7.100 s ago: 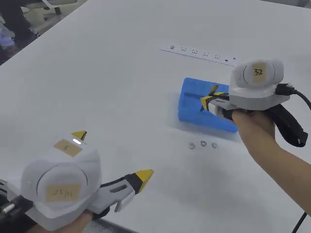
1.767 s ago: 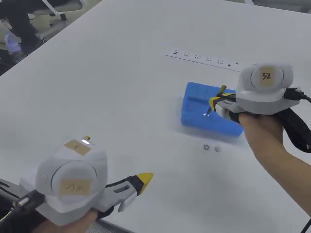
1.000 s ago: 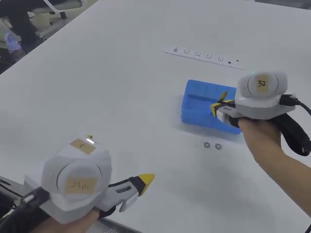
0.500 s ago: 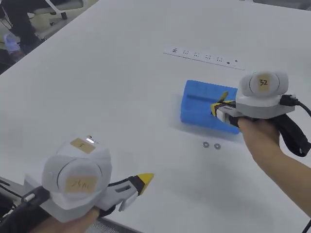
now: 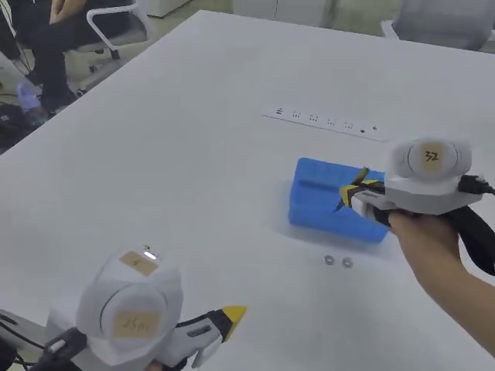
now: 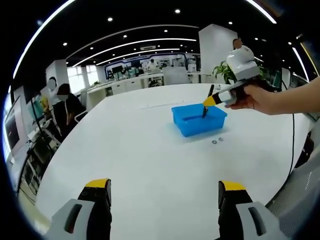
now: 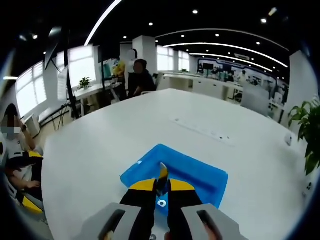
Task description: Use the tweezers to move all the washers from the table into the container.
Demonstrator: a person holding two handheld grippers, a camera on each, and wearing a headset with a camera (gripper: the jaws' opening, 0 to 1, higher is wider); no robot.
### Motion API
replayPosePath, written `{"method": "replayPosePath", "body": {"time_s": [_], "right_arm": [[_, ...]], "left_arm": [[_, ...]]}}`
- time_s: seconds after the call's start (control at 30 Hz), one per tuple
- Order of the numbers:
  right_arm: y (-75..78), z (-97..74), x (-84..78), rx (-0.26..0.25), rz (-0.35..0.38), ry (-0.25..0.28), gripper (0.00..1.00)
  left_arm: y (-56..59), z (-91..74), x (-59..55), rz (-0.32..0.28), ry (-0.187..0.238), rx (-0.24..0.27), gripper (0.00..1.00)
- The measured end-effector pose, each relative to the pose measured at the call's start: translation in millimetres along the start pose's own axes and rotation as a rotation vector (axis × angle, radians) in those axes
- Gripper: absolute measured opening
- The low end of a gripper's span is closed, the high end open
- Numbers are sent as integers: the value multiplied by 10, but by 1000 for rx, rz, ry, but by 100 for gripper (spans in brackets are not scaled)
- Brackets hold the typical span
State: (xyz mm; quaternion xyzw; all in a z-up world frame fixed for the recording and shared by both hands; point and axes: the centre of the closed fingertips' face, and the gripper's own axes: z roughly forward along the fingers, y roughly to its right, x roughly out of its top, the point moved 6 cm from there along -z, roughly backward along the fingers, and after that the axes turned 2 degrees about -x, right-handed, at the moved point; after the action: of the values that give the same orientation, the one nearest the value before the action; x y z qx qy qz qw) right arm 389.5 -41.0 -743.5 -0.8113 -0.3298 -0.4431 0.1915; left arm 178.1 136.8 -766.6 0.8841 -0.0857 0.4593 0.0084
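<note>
In the head view, your right gripper (image 5: 352, 193) hangs over the near side of the blue container (image 5: 325, 202) with the tweezers (image 5: 357, 179) pinched in its jaws, while two washers (image 5: 338, 262) lie side by side on the table (image 5: 193, 154), just in front of the container and outside it. Your left gripper (image 5: 192, 287) sits low at the near edge, well away from the work. In the left gripper view, that left gripper (image 6: 164, 185) has its jaws wide apart with nothing between them, and across the table the tweezers (image 6: 205, 106) point down into the container (image 6: 198, 119), with the washers (image 6: 217, 141) just beside its wall. In the right gripper view, your right gripper (image 7: 161, 186) is closed tight on the tweezers (image 7: 162, 172), whose tips hang above the container (image 7: 200, 176); whether they carry a washer is too small to tell. You look to be at the drop-off step. Next, lift clear of the container wall, bring the tips down over the nearer washer, ease your squeeze so the tips part, then pinch its edge flat against the table.
</note>
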Motion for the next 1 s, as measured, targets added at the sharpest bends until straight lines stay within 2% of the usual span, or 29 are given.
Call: {"method": "replayPosePath", "body": {"time_s": [0.2,0.43,0.53,0.77,1.0], "right_arm": [[-112,-239,110,11,-1,62,4],[-193,-367,95,38,28,80,4],[-235,-379,11,43,20,68,4],[-327,-277,-276,64,22,-12,4],[-322,-198,-443,62,19,-66,4]], "left_arm": [[0,11,2,5,-5,-1,90],[1,10,17,6,1,1,90],[-1,9,20,9,1,4,90],[4,18,12,15,-3,1,90],[6,17,1,12,-5,0,90]]}}
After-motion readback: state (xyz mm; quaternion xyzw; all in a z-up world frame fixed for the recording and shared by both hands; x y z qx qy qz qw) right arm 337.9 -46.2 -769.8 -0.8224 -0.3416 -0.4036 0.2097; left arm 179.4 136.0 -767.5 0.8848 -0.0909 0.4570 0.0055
